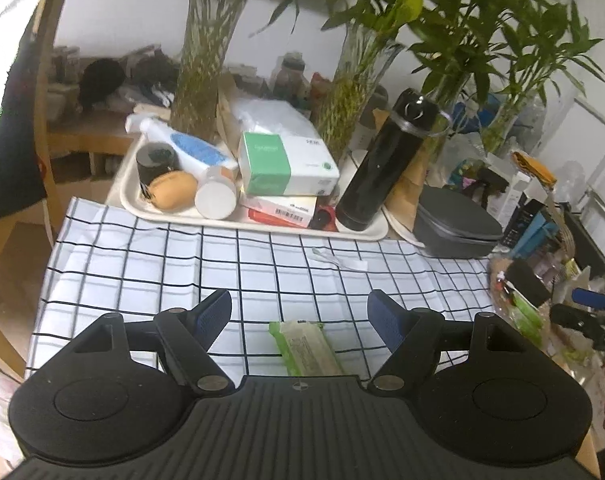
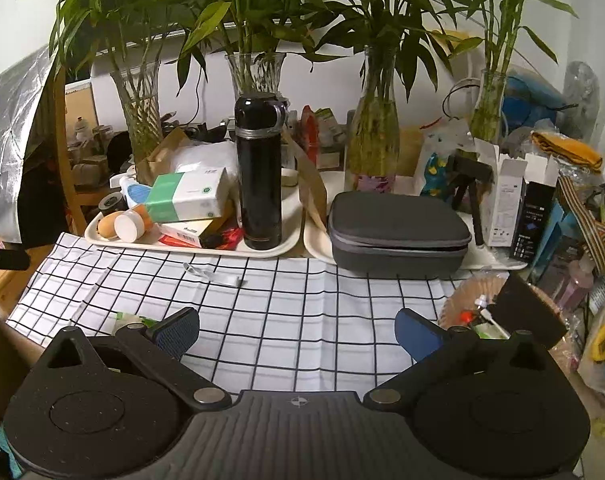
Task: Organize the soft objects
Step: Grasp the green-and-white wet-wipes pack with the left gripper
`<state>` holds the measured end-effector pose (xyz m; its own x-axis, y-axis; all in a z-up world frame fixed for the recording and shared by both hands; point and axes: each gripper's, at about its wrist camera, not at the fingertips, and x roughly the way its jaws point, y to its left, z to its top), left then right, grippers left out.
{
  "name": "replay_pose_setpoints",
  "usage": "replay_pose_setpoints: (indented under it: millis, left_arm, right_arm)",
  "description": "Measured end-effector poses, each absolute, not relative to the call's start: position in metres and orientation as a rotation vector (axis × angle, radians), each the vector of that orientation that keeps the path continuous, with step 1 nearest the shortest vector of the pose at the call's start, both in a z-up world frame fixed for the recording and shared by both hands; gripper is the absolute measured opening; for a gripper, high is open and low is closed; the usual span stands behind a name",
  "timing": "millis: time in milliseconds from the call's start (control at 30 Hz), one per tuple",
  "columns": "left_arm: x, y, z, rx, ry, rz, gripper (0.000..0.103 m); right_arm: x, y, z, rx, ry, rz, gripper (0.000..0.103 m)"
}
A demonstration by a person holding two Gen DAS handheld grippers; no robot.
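Observation:
A green soft pack of wipes [image 1: 308, 346] lies on the checked cloth [image 1: 222, 264], near the table's front edge. My left gripper [image 1: 300, 314] is open, its blue pads on either side of the pack's far end, just above it. My right gripper [image 2: 296, 334] is open and empty above the checked cloth [image 2: 286, 300]. A corner of the green pack [image 2: 128, 319] shows behind its left finger. A green and white tissue pack [image 1: 284, 164] lies on the cream tray [image 1: 134, 200]; it also shows in the right wrist view [image 2: 188, 196].
The tray also holds a black flask [image 2: 258, 176], boxes, a bottle and a round tan item [image 1: 172, 190]. A grey zip case [image 2: 396, 230] sits to its right. A basket of small items [image 2: 486, 308] stands at the right. Glass vases of bamboo [image 2: 372, 136] line the back.

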<state>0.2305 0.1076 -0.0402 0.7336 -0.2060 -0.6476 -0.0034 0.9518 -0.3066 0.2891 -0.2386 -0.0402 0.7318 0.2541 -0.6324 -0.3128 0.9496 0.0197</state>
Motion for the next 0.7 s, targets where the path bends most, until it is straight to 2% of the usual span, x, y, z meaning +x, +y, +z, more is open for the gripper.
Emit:
replay_pose_setpoints:
  millis: [467, 700]
  left_arm:
    - [0.267, 0.111, -0.074, -0.261, 0.812, -0.14, 0.075]
    - [0.289, 0.109, -0.096, -0.273, 0.926, -0.187, 0.075]
  right_arm:
    - [0.319, -0.235, -0.059, -0.168, 0.726, 0.274, 0.103]
    - [0.333, -0.229, -0.068, -0.193, 0.753, 0.292, 0.103]
